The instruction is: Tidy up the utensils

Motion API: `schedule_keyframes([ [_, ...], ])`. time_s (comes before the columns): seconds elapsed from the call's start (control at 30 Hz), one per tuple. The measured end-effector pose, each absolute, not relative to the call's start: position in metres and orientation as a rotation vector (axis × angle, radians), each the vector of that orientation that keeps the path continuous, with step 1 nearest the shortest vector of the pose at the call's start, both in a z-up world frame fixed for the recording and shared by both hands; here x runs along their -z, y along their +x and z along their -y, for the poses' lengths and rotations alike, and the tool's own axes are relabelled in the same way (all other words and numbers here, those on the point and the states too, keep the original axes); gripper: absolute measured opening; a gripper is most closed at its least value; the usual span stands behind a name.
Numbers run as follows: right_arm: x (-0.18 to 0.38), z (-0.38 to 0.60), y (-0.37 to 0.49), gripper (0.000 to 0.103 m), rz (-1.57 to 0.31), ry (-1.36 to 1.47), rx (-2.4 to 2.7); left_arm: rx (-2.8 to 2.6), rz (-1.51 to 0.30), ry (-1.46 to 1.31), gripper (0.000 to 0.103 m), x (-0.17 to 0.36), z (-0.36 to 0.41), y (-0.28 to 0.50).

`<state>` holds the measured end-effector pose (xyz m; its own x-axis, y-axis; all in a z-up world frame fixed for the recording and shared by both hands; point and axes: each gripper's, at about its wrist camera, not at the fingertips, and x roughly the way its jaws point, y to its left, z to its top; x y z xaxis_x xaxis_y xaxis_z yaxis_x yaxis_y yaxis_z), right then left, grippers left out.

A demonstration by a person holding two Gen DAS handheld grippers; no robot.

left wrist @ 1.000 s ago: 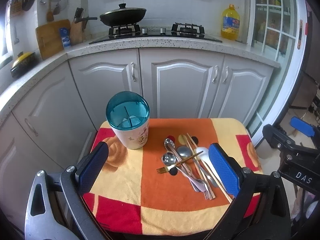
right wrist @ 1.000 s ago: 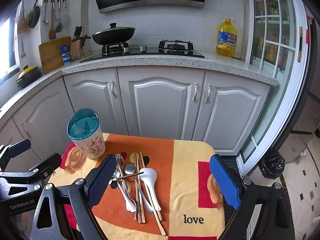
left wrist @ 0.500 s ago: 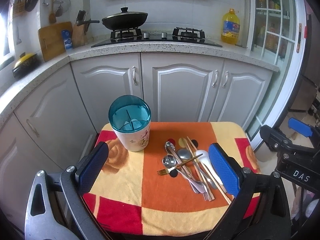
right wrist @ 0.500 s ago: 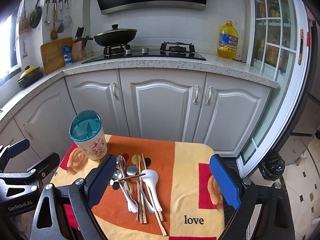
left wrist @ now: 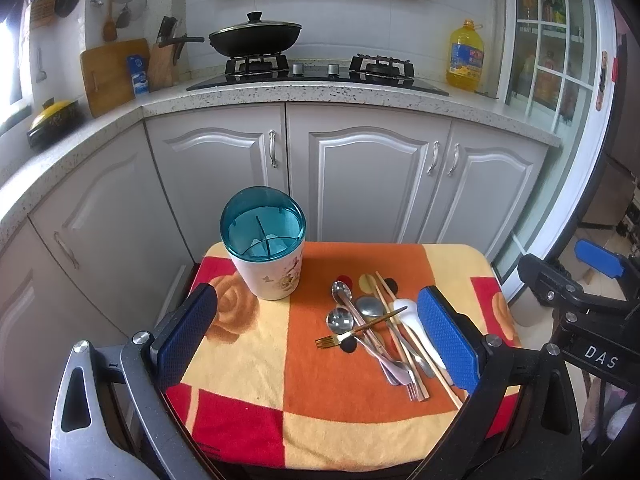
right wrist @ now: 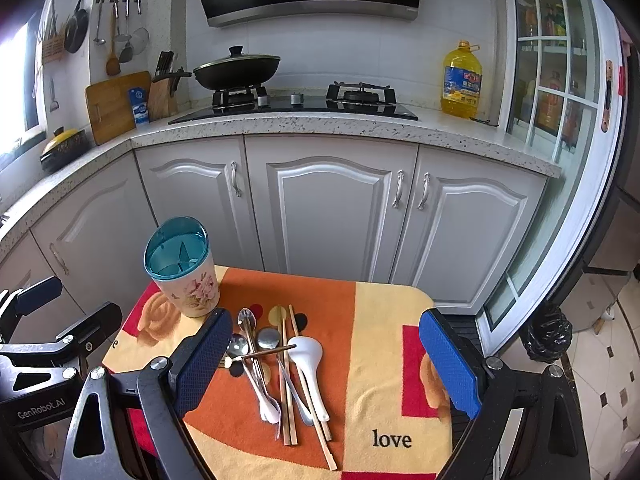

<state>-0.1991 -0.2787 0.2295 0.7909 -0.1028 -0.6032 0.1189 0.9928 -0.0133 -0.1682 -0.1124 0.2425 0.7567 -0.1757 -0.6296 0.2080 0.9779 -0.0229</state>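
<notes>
A floral utensil holder with a teal divided top [left wrist: 264, 248] stands at the back left of a small table covered by an orange, yellow and red cloth [left wrist: 256, 364]; it also shows in the right wrist view [right wrist: 182, 268]. A pile of utensils [left wrist: 380, 332] lies to its right: metal spoons, a gold fork [left wrist: 352, 332], a white ceramic spoon [right wrist: 306, 354], chopsticks [right wrist: 308, 392]. My left gripper [left wrist: 316, 340] is open and empty above the table's near side. My right gripper [right wrist: 326, 364] is open and empty, above the pile.
Grey kitchen cabinets [left wrist: 360, 176] stand close behind the table. The counter above holds a stove with a black pan [left wrist: 254, 38], a yellow oil bottle [left wrist: 466, 58] and a cutting board [left wrist: 108, 74]. A black bag [right wrist: 546, 334] sits on the floor at right.
Both views have tilted upward and drawn back slightly; the table and utensils sit lower in frame. Both grippers stay open. Nothing on the table has moved.
</notes>
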Motion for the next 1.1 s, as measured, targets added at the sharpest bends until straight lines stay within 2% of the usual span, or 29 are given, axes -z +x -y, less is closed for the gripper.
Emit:
schedule_keyframes([
  [1.1,-0.218,0.274,-0.196,0.093,-0.691,0.013,0.095,0.186,-0.687,0.057,0.101,-0.235,0.109,-0.167],
])
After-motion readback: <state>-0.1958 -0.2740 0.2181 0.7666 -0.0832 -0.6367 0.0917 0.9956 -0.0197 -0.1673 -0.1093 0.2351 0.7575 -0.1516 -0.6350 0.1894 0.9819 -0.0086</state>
